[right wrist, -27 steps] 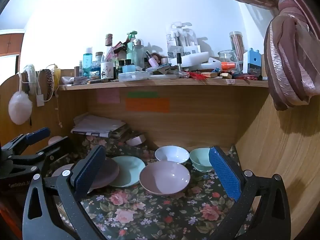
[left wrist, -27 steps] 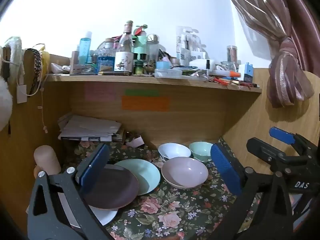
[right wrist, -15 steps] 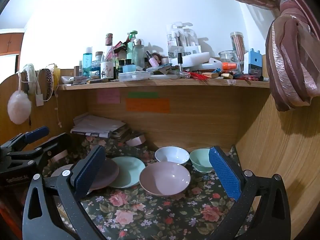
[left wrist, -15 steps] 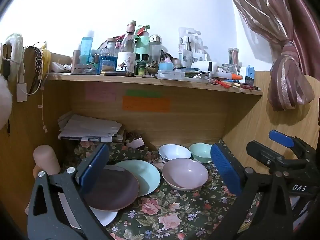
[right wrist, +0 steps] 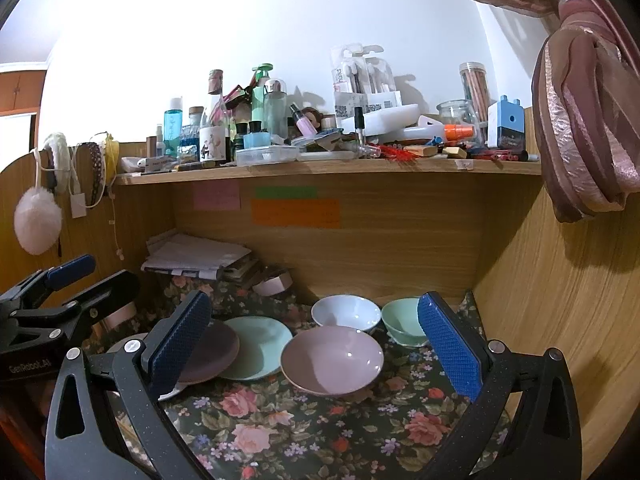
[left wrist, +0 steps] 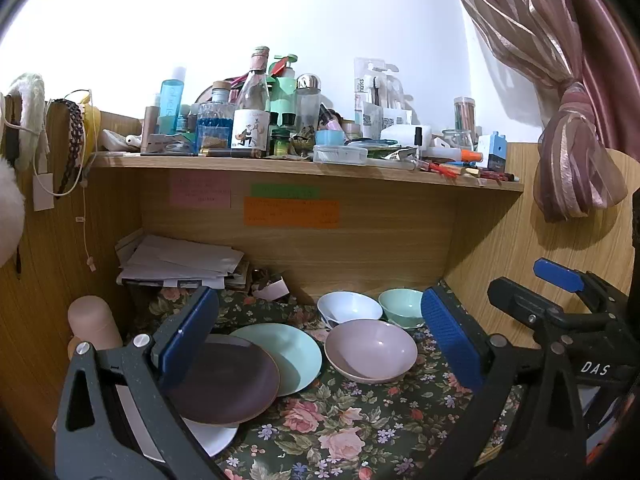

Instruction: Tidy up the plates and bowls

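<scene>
1. The left gripper is hovering with jaws spread wide, holding nothing.
2. The right gripper is likewise gaping wide and empty.
3. The pink bowl is sitting mid-desk on the floral cloth.
4. The white bowl and green bowl are resting near the desk's back edge.
5. The purple plate is overlapping the green plate and a white plate toward the left edge.

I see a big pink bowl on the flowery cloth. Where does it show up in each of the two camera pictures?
Left wrist view: the big pink bowl sits right of centre, low, beside the mint-green plate.
Right wrist view: the bowl sits at centre, low.
Shared landmark: the orange paper note on the back panel, above the bowl.
</scene>
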`<state>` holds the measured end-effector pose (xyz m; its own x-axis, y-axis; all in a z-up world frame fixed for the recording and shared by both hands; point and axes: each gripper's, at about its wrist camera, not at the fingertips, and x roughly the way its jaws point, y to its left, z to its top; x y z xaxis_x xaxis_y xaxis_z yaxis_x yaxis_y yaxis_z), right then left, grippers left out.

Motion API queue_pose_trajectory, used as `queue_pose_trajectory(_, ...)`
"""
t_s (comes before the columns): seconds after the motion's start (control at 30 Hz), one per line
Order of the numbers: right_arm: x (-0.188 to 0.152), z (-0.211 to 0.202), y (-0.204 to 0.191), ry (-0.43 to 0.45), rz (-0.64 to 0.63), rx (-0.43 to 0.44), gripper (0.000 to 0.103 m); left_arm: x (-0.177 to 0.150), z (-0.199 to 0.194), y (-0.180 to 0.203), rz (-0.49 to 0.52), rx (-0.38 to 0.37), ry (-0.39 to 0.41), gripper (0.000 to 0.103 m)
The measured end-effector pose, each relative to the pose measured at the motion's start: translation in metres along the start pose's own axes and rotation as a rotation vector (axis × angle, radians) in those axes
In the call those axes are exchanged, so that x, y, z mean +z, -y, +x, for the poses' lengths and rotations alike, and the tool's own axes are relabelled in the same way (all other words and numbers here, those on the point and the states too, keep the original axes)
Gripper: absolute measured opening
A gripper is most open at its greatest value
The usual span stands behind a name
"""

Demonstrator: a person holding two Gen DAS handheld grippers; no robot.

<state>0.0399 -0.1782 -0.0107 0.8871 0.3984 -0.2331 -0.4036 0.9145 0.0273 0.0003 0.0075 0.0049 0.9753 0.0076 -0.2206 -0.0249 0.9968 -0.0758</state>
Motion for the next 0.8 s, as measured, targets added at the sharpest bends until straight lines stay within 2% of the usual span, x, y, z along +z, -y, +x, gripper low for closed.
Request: queue_pose_trajectory(0.8, 0.0033, -0.0064, -0.0013, 0.024, 0.015, -0.005, 0.103, 0.0022, -0.0024, 0.0026, 0.013, -0.009, 0.020, 0.103)
